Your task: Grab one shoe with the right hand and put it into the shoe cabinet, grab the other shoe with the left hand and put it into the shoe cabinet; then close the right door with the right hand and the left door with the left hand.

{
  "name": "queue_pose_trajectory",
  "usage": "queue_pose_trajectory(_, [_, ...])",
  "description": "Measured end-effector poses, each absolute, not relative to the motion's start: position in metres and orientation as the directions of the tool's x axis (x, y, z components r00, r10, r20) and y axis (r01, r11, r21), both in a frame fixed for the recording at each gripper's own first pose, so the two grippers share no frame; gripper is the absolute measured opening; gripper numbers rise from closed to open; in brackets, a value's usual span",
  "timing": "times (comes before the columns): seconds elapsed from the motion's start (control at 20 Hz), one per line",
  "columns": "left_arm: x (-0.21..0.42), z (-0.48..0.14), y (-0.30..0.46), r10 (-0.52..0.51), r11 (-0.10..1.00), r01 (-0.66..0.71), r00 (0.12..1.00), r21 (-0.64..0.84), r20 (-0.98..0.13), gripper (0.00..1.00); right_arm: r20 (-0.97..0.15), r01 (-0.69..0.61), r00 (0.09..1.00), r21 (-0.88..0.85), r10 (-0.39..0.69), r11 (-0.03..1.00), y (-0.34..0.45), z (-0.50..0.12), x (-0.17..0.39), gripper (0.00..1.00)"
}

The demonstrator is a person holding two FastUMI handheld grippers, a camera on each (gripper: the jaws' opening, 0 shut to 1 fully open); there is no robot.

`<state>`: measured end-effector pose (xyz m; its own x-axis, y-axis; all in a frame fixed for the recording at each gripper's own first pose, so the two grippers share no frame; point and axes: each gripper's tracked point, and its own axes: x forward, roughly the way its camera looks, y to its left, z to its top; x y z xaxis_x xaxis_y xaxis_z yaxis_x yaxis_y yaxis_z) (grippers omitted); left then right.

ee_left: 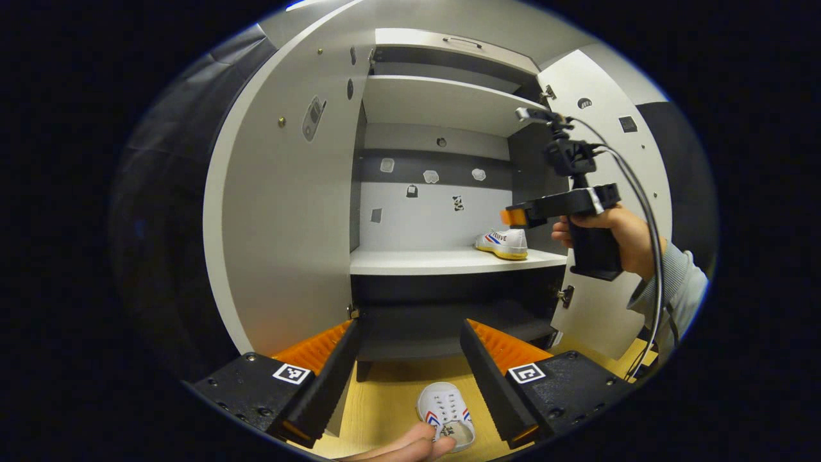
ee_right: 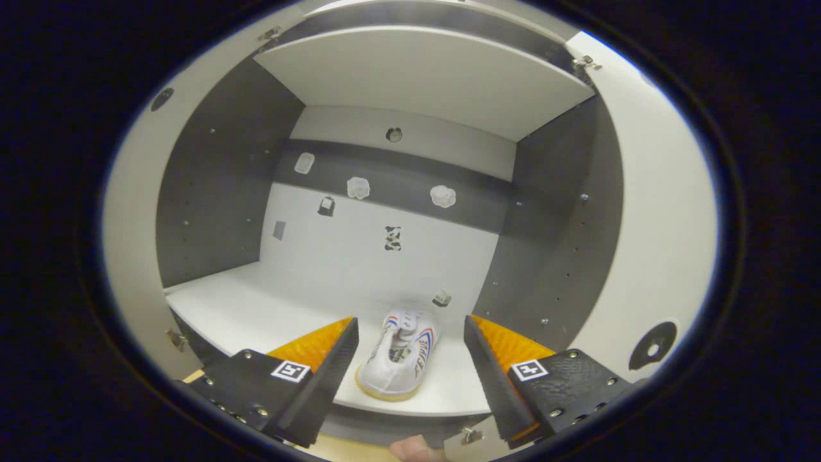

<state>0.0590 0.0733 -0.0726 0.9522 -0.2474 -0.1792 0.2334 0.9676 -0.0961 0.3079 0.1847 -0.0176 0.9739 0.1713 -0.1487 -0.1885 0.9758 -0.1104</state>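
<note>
A: Left gripper view: the shoe cabinet [ee_left: 442,260] stands with both doors swung wide, the left door [ee_left: 288,212] and the right door [ee_left: 603,192] framing its middle shelf [ee_left: 423,262]. One white shoe [ee_left: 502,243] with a yellow sole sits on that shelf near its right end, close to the cabinet's side wall.

B: And the second one?

A: The other shoe [ee_left: 446,414] lies on the wooden floor [ee_left: 385,398] in front of the cabinet, toe pointing toward it, between the spread fingers of the left gripper [ee_left: 407,375]. That gripper is released, its jaws wide apart and touching nothing. A fingertip [ee_left: 410,446] of the person's hand shows at the bottom edge, just beside the shoe.

B: What of the other tool?

A: The right gripper [ee_left: 513,217] is held up by a hand [ee_left: 616,234] in a grey sleeve [ee_left: 673,282], level with the shelf opening, above and beside the shelved shoe. Cables [ee_left: 641,192] loop from its top.

B: Right gripper view?

A: Here the right gripper [ee_right: 410,378] looks into the shelf compartment, released, fingers spread. The shoe [ee_right: 401,353] rests on the white shelf [ee_right: 256,308] between them, heel toward the camera, untouched by either finger. Small stickers [ee_right: 359,187] dot the back wall [ee_right: 359,256]
</note>
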Motion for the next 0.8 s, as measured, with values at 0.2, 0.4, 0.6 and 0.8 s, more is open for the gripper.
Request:
queue_pose_trajectory(0.2, [0.054, -0.107, 0.060, -0.275, 0.957, 0.239, 0.929, -0.164, -0.247, 0.97, -0.055, -0.175, 0.984, -0.074, 0.171, 0.982, 0.167, -0.006, 0.232, 0.98])
queue_pose_trajectory(0.4, [0.047, -0.167, 0.053, -0.270, 0.962, 0.233, 0.893, -0.142, -0.359, 0.97, 0.012, -0.163, 0.987, -0.025, 0.163, 0.986, 0.152, -0.015, 0.164, 0.98])
queue_pose_trajectory(0.6, [0.036, -0.220, 0.052, -0.269, 0.963, 0.241, 0.847, -0.120, -0.458, 0.98, 0.014, -0.167, 0.986, 0.017, 0.167, 0.986, 0.148, -0.039, 0.111, 0.99])
queue_pose_trajectory(0.8, [0.028, -0.257, 0.050, -0.290, 0.956, 0.268, 0.797, -0.121, -0.530, 0.98, -0.048, -0.124, 0.991, 0.037, 0.126, 0.992, 0.134, -0.076, 0.078, 0.99])
